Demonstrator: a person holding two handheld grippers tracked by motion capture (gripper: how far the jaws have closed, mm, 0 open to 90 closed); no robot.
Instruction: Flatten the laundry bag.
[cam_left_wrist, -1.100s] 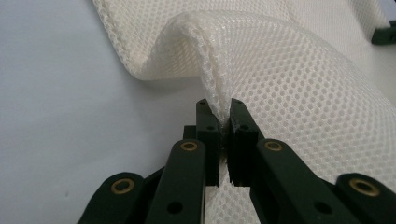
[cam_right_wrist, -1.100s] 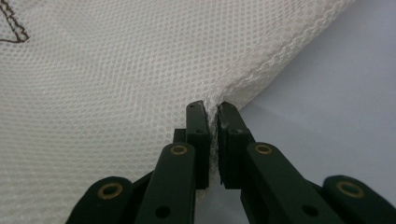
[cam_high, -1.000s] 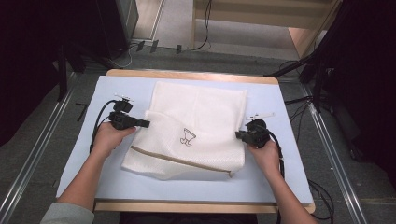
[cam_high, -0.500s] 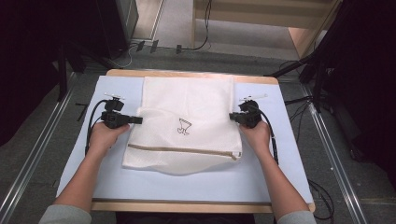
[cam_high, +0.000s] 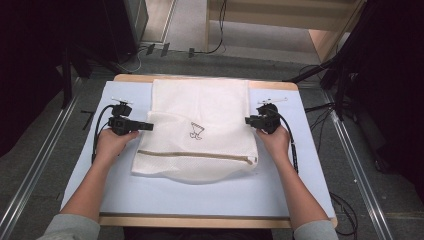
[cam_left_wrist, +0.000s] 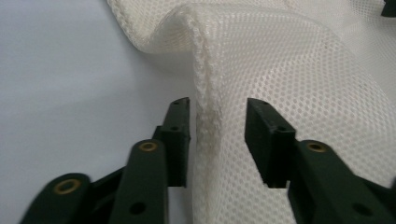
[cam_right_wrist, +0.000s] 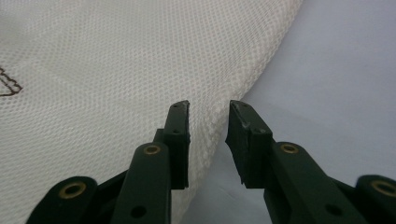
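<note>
Mesh bag (cam_high: 200, 130) freshly released (both tools)

Mesh bag (cam_high: 200, 127): now squared up, lying flat.
Left hand-held gripper (cam_high: 148, 126): jaws just opening, bag edge loose between.
Right hand-held gripper (cam_high: 247, 121): likewise.

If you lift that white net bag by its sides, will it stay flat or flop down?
The white net bag would probably flop: its edge already buckles into a soft ridge between the open left claw. It looks thin and airy, so likely light. The zipper end may hang lowest.
</note>
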